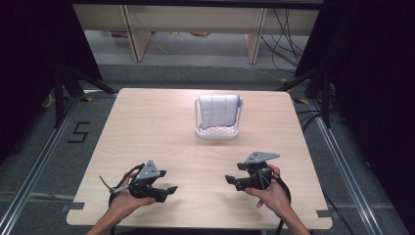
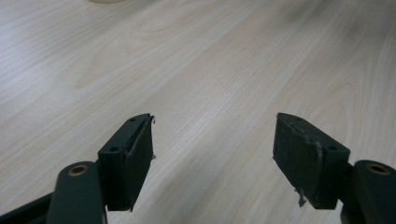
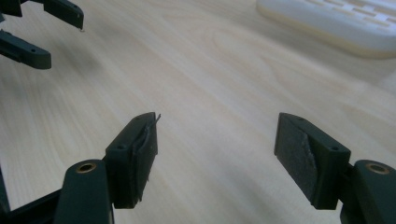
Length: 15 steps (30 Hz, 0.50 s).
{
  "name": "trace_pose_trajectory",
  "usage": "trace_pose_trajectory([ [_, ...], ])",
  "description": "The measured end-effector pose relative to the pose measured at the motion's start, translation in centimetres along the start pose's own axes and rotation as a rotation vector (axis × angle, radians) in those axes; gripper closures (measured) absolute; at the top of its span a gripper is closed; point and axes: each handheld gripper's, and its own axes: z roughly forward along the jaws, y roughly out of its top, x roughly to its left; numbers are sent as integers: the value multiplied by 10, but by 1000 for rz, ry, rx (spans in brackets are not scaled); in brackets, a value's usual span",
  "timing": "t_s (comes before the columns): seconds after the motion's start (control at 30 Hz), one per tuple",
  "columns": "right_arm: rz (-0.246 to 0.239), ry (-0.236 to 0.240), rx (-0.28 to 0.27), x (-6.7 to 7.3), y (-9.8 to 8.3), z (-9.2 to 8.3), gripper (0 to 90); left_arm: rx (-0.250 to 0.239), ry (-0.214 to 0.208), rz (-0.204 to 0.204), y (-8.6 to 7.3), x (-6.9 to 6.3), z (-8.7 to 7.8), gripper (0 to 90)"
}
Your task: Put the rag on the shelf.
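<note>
Both of our tools are near us. Our left hand-held gripper (image 1: 169, 190) and our right hand-held gripper (image 1: 229, 179) have wide jaws with nothing between them, low over the tabletop (image 1: 161, 132). Farther away, a white basket (image 1: 218, 131) holds a folded cloth (image 1: 219, 109).

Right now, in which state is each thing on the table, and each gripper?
left gripper: open, nothing between the jaws, low over the table near its front edge.
right gripper: open, nothing between the jaws, low over the table.
towel: folded, lying in the basket and rising over its far rim.
basket: upright on the table, apart from both grippers.
</note>
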Motion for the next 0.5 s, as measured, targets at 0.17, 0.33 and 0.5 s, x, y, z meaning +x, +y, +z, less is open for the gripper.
trace_pose_trajectory([
  [0.17, 10, 10, 25, 4, -13, 0, 278, 15, 0, 7, -6, -4, 0, 285],
  [0.33, 7, 5, 26, 10, -25, -1, 254, 12, -24, 30, -13, -13, -3, 274],
  [0.5, -10, 4, 42, 18, -33, -2, 191, 6, -16, 22, -22, -20, -8, 231],
])
